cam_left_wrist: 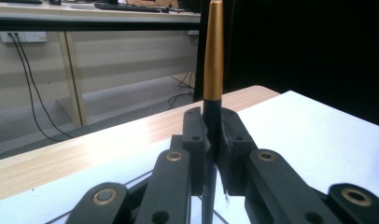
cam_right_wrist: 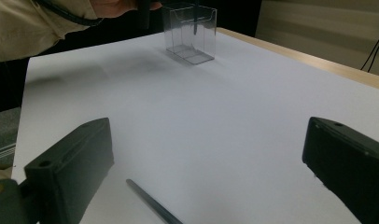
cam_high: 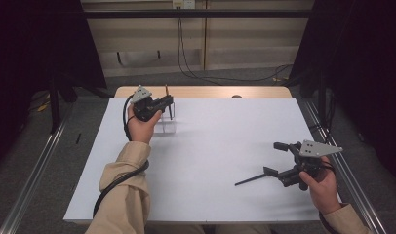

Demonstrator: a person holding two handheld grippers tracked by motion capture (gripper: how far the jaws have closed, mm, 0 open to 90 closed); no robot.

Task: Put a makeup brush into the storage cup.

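My left gripper [cam_high: 169, 101] is shut on an upright pen [cam_high: 168, 103] with a gold top and black lower part, over a clear plastic box [cam_high: 166, 126] at the far left of the white sheet. In the left gripper view both jaws clamp the pen [cam_left_wrist: 213, 60] at its black section, and my left gripper [cam_left_wrist: 212, 135] points towards the table's far edge. My right gripper [cam_high: 273, 158] stands wide open near the right edge. A dark pen [cam_high: 249, 179] lies flat on the sheet just by its lower jaw. The right gripper view shows that pen [cam_right_wrist: 152, 205] low between the open jaws, and the clear box [cam_right_wrist: 190, 32] far ahead.
A white sheet [cam_high: 210, 161] covers most of the wooden table [cam_high: 206, 91]. Black curtains hang at both sides. Cables run along the floor behind the table. The person's left sleeve [cam_high: 125, 195] rests at the sheet's near left corner.
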